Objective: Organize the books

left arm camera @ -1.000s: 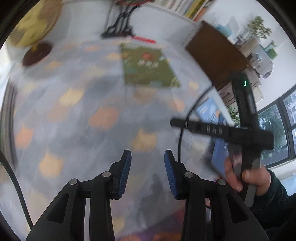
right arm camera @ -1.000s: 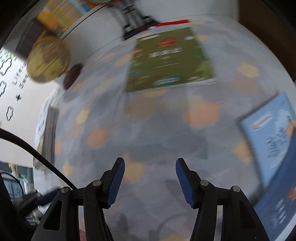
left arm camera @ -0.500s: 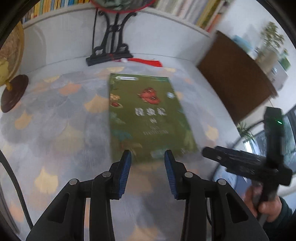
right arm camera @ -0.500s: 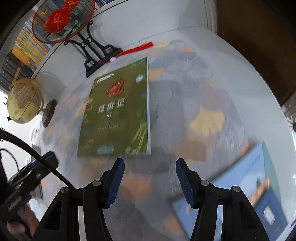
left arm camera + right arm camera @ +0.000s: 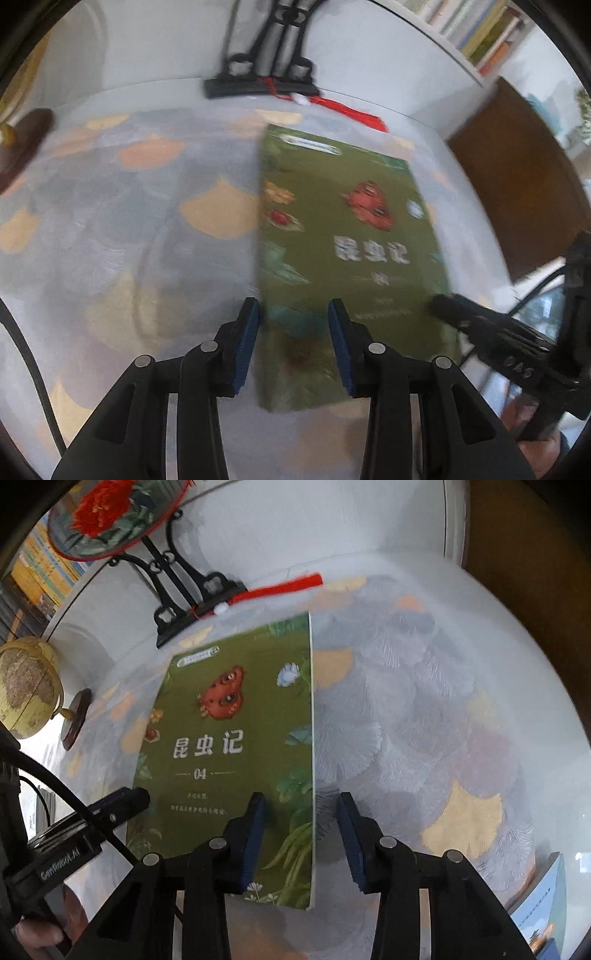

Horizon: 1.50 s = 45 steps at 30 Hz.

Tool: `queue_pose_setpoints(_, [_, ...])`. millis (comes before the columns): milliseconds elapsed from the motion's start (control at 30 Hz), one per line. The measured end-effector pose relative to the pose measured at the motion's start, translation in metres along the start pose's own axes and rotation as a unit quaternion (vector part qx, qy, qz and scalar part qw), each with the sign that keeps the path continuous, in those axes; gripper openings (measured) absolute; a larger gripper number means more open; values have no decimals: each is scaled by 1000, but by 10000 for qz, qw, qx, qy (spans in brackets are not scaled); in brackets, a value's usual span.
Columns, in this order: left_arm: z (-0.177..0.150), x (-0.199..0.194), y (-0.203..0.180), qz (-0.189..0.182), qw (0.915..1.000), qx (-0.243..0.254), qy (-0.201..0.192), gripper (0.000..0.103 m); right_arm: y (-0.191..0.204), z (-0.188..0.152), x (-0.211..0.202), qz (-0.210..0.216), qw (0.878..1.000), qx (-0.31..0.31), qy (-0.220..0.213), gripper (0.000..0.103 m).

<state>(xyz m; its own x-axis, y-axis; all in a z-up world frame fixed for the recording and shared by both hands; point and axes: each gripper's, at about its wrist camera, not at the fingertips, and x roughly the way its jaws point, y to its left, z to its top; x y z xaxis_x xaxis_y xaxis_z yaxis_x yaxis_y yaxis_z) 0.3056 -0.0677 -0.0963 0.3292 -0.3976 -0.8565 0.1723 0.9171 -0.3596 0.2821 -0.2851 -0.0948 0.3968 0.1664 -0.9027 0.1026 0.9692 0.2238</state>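
A green book [image 5: 229, 738] with a red insect on its cover lies flat on the patterned tablecloth [image 5: 424, 720]. My right gripper [image 5: 301, 801] hovers over the book's right edge; its jaws are closing, the edge shows in the gap below them, and the pads press on nothing. The left gripper [image 5: 293, 306] is open over the lower left part of the same book [image 5: 351, 240], the book's left edge under its left finger. Each gripper shows in the other's view: the right one [image 5: 480, 328] at the book's lower right, the left one [image 5: 122, 805] at its lower left.
A black fan stand [image 5: 184, 590] with a red tassel [image 5: 280, 587] stands behind the book. A globe [image 5: 26, 690] is at the far left. A blue book [image 5: 543, 904] lies at the lower right. Brown furniture [image 5: 517, 192] stands beyond the table's right edge.
Both grippers have come in over the green book, which now fills the views. The right jaws have narrowed. The blue book has slid off to the lower right corner.
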Motion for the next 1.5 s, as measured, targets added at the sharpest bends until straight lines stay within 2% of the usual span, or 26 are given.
queue_pose_setpoints(33, [-2,-1,0,-17,10000,-17,-16,35,5,-3,0,82,9999,-69,46,40])
queue_pose_setpoints(133, [-20,-12,7,-186,9996,-184,43,35,15,-13,-2,-152,9994,-296,87,40])
queue_pose_setpoints(300, [-73,-42,23,-237,9990,-338,177,35,19,-42,-12,257,9985,-286,393,40])
queue_pose_setpoints(433, [-123,-65,37,-123,9984,-431,350,35,40,-79,-21,389,9951,-641,645,43])
queue_pose_setpoints(533, [-159,-80,46,-129,9969,-664,392,35,58,-110,-28,445,9898,-1088,810,50])
queue_pose_setpoints(600, [-179,-87,49,-236,9952,-873,380,35,66,-128,-32,480,9854,-1369,890,64])
queue_pose_setpoints(667, [-189,-91,48,-160,9948,-956,299,35,71,-142,-35,474,9820,-1557,958,67])
queue_pose_setpoints(733, [-194,-94,44,122,9950,-969,188,36,74,-146,-37,393,9813,-1614,970,67])
queue_pose_setpoints(800, [-198,-98,44,600,9929,-1026,-3,37,72,-146,-38,392,9836,-1479,950,66])
queue_pose_setpoints(833, [-200,-97,46,662,9921,-1066,-27,37,71,-145,-39,401,9850,-1399,931,64])
queue_pose_setpoints(900, [-201,-94,48,640,9921,-1080,-37,37,68,-147,-43,224,9867,-1388,815,48])
queue_pose_setpoints(933, [-200,-93,45,635,9929,-1004,-21,37,68,-149,-43,92,9870,-1412,762,44])
queue_pose_setpoints(1033, [-198,-88,37,363,9961,-805,58,39,71,-153,-44,69,9863,-1494,692,40])
queue_pose_setpoints(1100, [-197,-87,33,464,9957,-799,38,37,72,-157,-45,97,9856,-1545,685,41])
queue_pose_setpoints(1133, [-196,-93,34,314,9954,-906,-21,37,71,-157,-45,121,9858,-1535,676,41])
queue_pose_setpoints(1167, [-196,-103,33,41,9946,-1025,-170,37,68,-157,-45,162,9865,-1483,682,41])
queue_pose_setpoints(1233, [-190,-130,27,-765,9892,-1112,-575,37,60,-155,-45,284,9887,-1301,695,41])
queue_pose_setpoints(1333, [-174,-150,12,-1412,9824,-964,-751,37,43,-149,-42,831,9906,-777,764,41])
queue_pose_setpoints(1367, [-173,-148,8,-1442,9825,-910,-750,37,39,-149,-42,933,9903,-658,787,41])
queue_pose_setpoints(1400, [-172,-140,5,-1319,9854,-838,-676,37,37,-149,-41,1005,9901,-574,801,41])
queue_pose_setpoints(1500, [-177,-113,9,-597,9946,-723,-436,37,35,-149,-41,1122,9892,-489,801,41])
